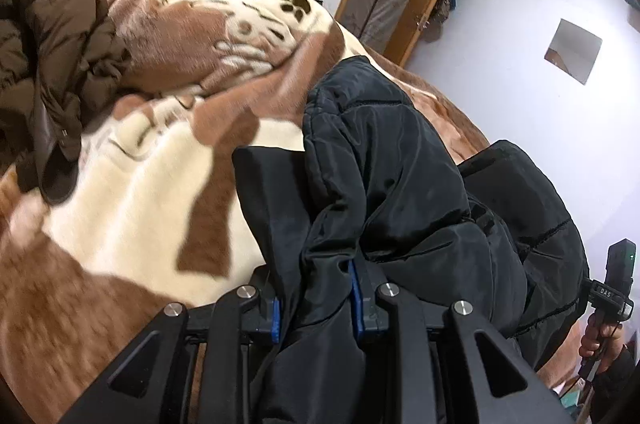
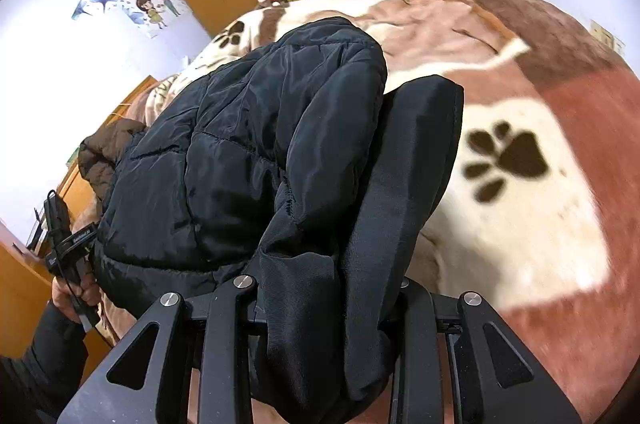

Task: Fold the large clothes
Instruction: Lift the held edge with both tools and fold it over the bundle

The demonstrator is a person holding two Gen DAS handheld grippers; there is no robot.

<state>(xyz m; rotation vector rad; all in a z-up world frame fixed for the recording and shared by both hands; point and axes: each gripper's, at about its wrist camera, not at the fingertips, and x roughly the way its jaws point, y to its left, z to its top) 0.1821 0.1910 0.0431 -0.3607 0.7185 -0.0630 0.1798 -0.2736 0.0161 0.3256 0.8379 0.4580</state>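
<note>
Hiding both tongs' tips: black jacket [image 1: 392, 164].

Left wrist view: the small white label on the right gripper [image 1: 612, 288], held at the right edge of the frame, reads "DAS".

Right wrist view: a pale printed line runs along the clamp of the left gripper [image 2: 74, 244], at the left edge of the frame; its letters are too small and tilted to read with certainty.
</note>
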